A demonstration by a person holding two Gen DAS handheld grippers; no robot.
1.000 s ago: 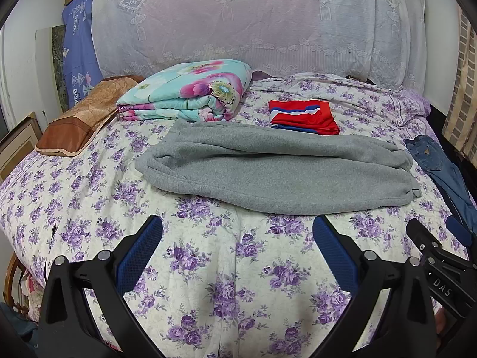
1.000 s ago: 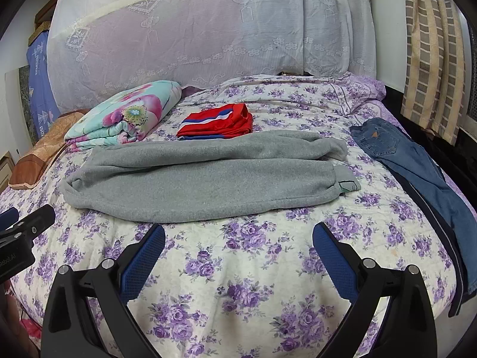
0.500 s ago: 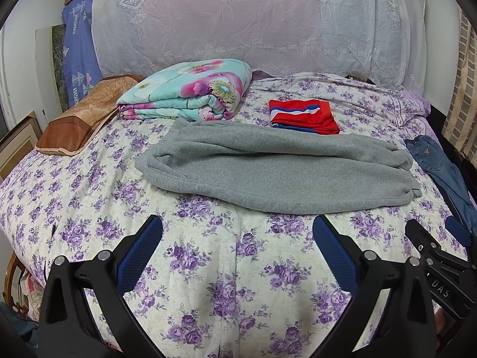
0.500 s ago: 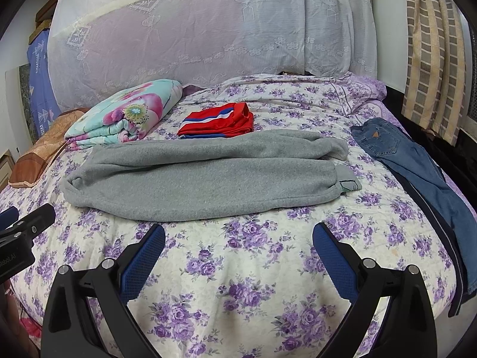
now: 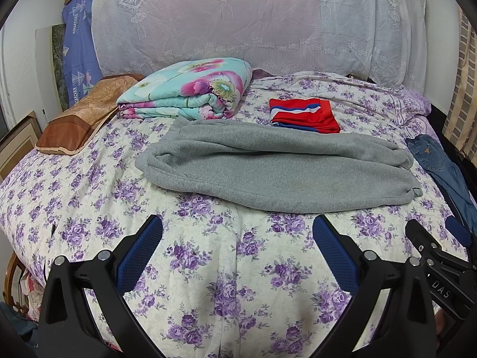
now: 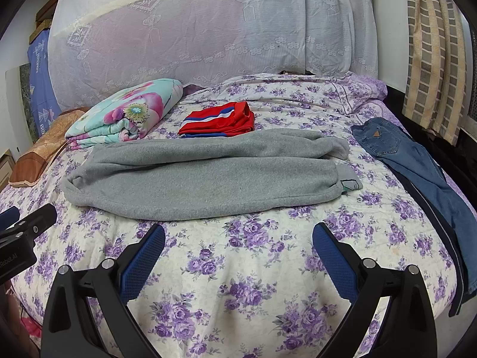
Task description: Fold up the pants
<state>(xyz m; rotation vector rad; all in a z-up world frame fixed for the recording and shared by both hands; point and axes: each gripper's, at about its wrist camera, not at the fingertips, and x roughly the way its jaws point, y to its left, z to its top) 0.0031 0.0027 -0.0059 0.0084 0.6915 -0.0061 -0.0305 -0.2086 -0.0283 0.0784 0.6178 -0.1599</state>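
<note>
Grey sweatpants point(image 5: 277, 170) lie folded lengthwise across the middle of the bed, waist at the left, cuffs at the right; they also show in the right wrist view point(image 6: 202, 176). My left gripper point(image 5: 237, 238) is open and empty, hovering over the floral sheet short of the pants' near edge. My right gripper point(image 6: 238, 244) is open and empty too, just short of the pants' near edge. The right gripper's body shows at the lower right of the left wrist view point(image 5: 441, 262).
A folded red, white and blue garment point(image 5: 304, 115) lies behind the pants. A folded floral quilt point(image 5: 190, 92) and a brown pillow point(image 5: 83, 116) sit at the back left. Blue jeans point(image 6: 417, 167) hang along the bed's right edge. A lace-covered headboard point(image 6: 208, 29) stands behind.
The right gripper has drifted slightly forward toward the pants. The left gripper and the clothes have not visibly moved.
</note>
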